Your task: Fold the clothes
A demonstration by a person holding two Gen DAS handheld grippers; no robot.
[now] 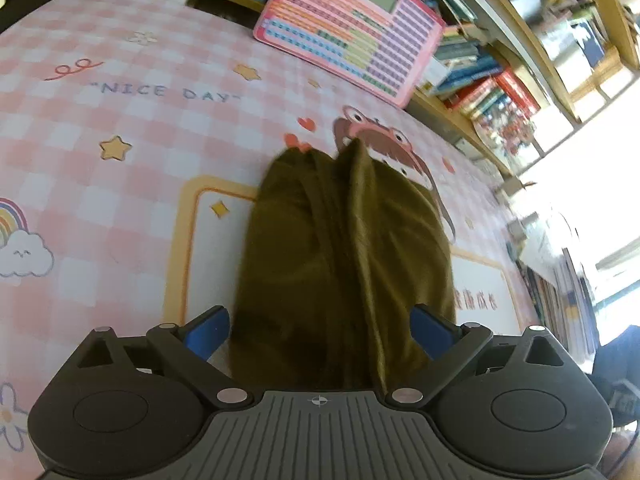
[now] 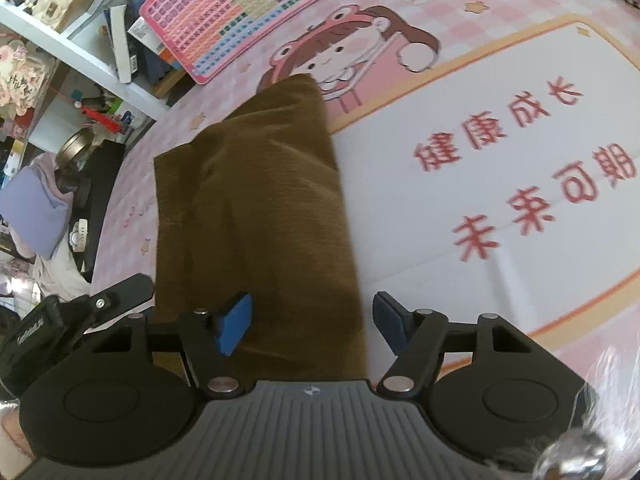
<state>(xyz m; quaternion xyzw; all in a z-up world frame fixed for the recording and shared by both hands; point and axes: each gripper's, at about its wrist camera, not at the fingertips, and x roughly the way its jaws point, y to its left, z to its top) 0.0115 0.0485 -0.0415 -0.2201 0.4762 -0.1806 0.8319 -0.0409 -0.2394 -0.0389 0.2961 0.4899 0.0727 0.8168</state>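
Note:
An olive-brown garment (image 1: 340, 248) lies on the pink checked table cover (image 1: 120, 120), bunched into long ridges that run away from me. It fills the gap of my left gripper (image 1: 322, 332), whose blue pads (image 1: 212, 332) stand wide apart at its two sides; no squeeze shows. In the right wrist view the same garment (image 2: 256, 200) looks like a flat folded strip reaching the cartoon girl. My right gripper (image 2: 312, 326) is open over its near end. The left pad (image 2: 234, 328) hangs above the cloth and the right pad is past the cloth's right edge.
A pink chart board (image 1: 352, 28) leans at the far edge of the table, also seen as a pink chart board (image 2: 240, 12) in the right view. Bookshelves (image 1: 500, 92) run behind it. Cluttered shelves (image 2: 60, 60) stand left of the table. A black gripper part (image 2: 108, 300) sits by the garment's near left corner.

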